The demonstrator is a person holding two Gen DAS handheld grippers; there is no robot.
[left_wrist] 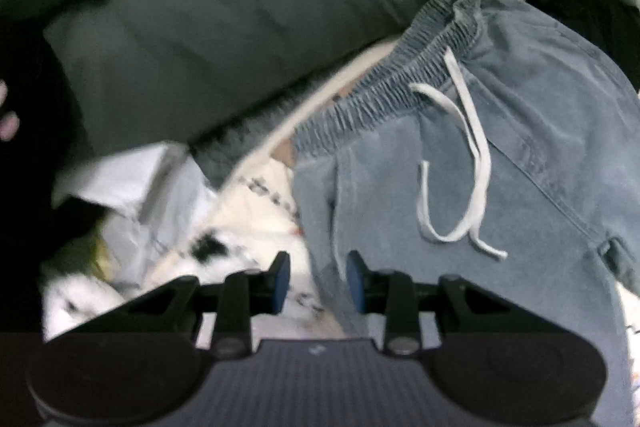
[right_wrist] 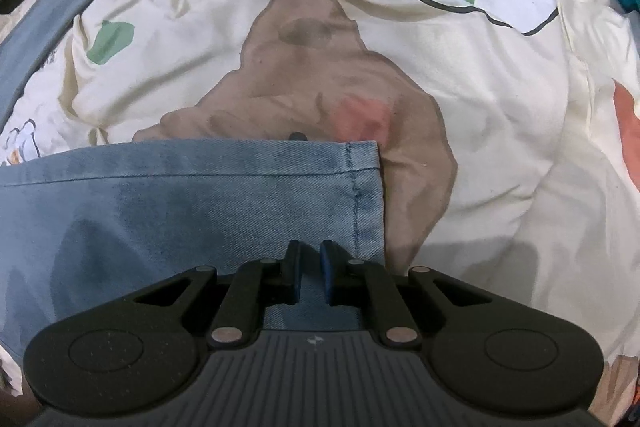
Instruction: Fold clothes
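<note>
We read this as an early step in folding: the faded blue denim drawstring trousers [right_wrist: 180, 211] lie spread on a cream bedspread printed with a brown cartoon animal and coloured letters [right_wrist: 500, 131], with one gripper at each end.

Right gripper [right_wrist: 310, 277]: the jaws stand narrowly apart over the stitched hem of a trouser leg [right_wrist: 360, 187], denim showing in the gap. Whether the pads actually nip the cloth we cannot tell from this angle.

Left gripper [left_wrist: 318, 281]: jaws parted, hovering at the side edge of the trousers just below the gathered elastic waistband [left_wrist: 420, 67]. Nothing looks pinched, though this view is blurred.

Next move, in our judgement: both grippers need a firm pinch on the cloth, hem and waist side, before the leg end can be carried up toward the waistband.

The trousers are soft, washed-out denim, fairly flat, with a white drawstring [left_wrist: 468, 163] looped loose on the front. A dark green garment [left_wrist: 208, 39] lies bunched just beyond the waistband.
</note>
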